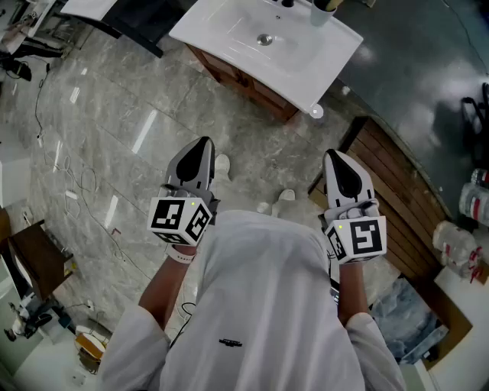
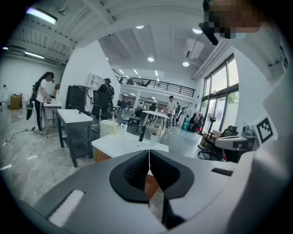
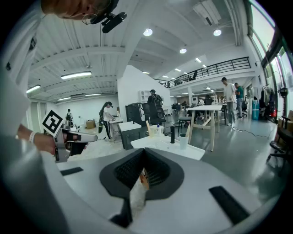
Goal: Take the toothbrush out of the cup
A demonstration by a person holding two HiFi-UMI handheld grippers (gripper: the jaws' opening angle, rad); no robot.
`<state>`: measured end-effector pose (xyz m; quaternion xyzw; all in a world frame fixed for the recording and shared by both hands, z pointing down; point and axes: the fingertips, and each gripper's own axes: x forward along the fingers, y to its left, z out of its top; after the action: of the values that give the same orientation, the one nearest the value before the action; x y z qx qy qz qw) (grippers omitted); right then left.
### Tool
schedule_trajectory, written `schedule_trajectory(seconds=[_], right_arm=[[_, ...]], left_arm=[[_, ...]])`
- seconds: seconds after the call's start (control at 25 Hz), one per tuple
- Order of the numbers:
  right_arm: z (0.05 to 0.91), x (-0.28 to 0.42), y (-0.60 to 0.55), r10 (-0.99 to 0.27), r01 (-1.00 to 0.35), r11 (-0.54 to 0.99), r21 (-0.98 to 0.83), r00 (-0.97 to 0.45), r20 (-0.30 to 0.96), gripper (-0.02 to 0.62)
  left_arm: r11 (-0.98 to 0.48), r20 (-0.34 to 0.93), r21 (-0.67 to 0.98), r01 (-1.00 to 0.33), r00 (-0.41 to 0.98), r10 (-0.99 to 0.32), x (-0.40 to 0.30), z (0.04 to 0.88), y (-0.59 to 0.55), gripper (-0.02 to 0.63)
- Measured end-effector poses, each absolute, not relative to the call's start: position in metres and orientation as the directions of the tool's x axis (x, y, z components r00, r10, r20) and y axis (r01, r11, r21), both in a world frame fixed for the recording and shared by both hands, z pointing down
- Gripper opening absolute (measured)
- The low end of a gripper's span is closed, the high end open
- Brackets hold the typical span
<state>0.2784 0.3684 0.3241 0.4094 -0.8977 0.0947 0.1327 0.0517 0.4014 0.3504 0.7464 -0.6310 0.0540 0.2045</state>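
Note:
A pale cup (image 3: 183,140) with a toothbrush (image 3: 188,131) standing in it sits on the white sink counter (image 1: 321,69), next to a dark faucet (image 3: 172,135). In the head view the cup (image 1: 325,6) is cut off at the top edge. The left gripper view shows the cup (image 2: 154,138) small, just beyond the jaws. My left gripper (image 1: 203,142) and right gripper (image 1: 335,156) are held side by side over the floor, well short of the counter. Both point towards it, with the jaws closed together and nothing between them.
A slatted wooden platform (image 1: 397,206) lies on the floor to the right of the counter. More bottles (image 3: 158,128) stand at the counter's back. A dark table (image 2: 75,125) stands to the left, cables (image 1: 69,179) trail on the grey floor, and several people stand far off.

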Motion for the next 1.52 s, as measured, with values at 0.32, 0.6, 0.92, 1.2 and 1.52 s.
schedule_trajectory(seconds=[0.32,0.6,0.92,1.2,1.52], right_arm=[[0.321,0.204,0.411,-0.779,-0.836,0.541,-0.089,-0.538,0.321,0.006],[0.307,0.128,0.447,-0.829,-0.879,0.453,-0.149,-0.477,0.293,0.008],[0.299,0.101,0.456,-0.863,-0.908,0.397,-0.136,-0.42,0.282,0.008],[0.303,0.069,0.436,-0.88,-0.924,0.36,-0.126,-0.382,0.281,0.008],[0.304,0.047,0.392,-0.892,-0.939,0.326,-0.109,-0.344,0.292,0.008]], left_arm=[[-0.262,0.314,0.153,-0.953,0.298,-0.901,-0.031,0.321,0.42,0.009],[-0.342,0.307,0.134,-0.93,0.367,-0.878,-0.107,0.298,0.441,0.006],[-0.41,0.322,0.197,-0.89,0.454,-0.831,-0.119,0.308,0.451,0.006],[-0.464,0.326,0.225,-0.857,0.515,-0.793,-0.152,0.318,0.432,0.006],[-0.51,0.329,0.229,-0.829,0.559,-0.761,-0.169,0.324,0.377,0.006]])
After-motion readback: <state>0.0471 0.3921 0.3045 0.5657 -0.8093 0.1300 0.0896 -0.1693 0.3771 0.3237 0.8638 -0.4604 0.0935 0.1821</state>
